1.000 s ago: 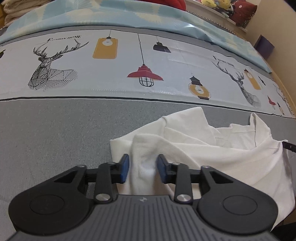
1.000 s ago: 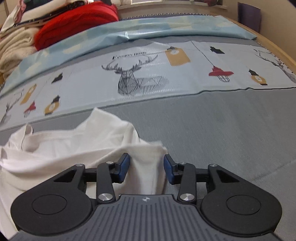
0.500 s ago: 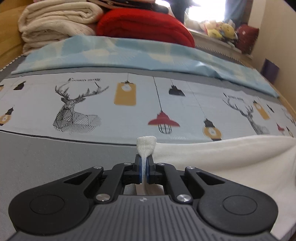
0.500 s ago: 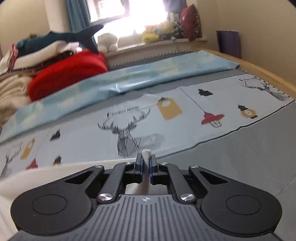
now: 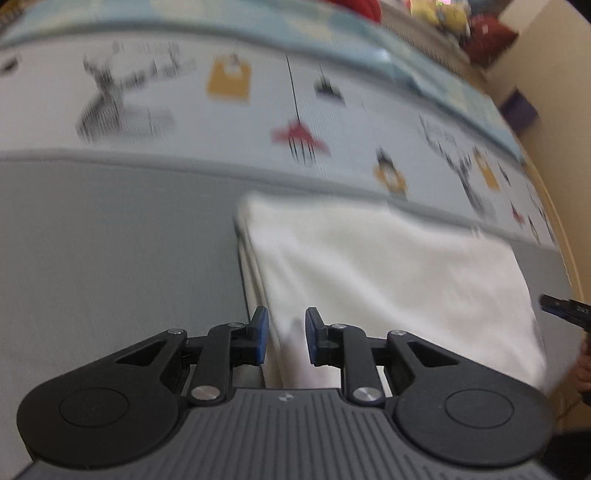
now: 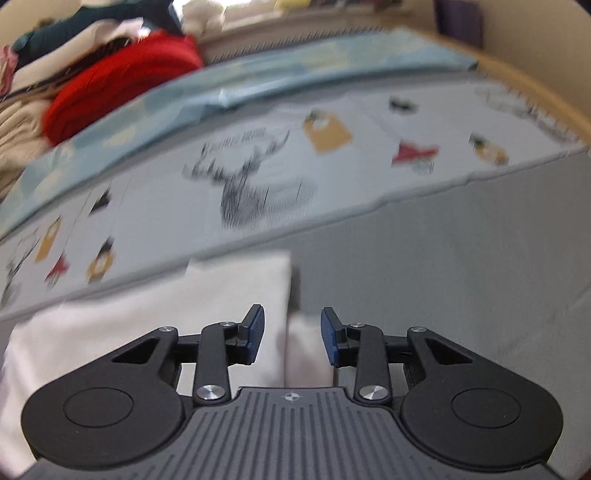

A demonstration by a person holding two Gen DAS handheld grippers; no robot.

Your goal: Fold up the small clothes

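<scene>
The white garment lies flat on the grey mat, just below the printed deer cloth. It looks light, soft and floppy w/ no stiffness, so you'd best pinch near corners or a doubled edge. Your left gripper and right gripper both stand spread, holding nothing, each over a near corner. The mat looks grippy. Beyond the deer cloth, a red blanket sits on a laundry pile.

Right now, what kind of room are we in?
Probably a bedroom. The white garment lies on a bed sheet with deer prints, folded blankets including a red one are stacked behind, and plush toys sit by the window.
</scene>
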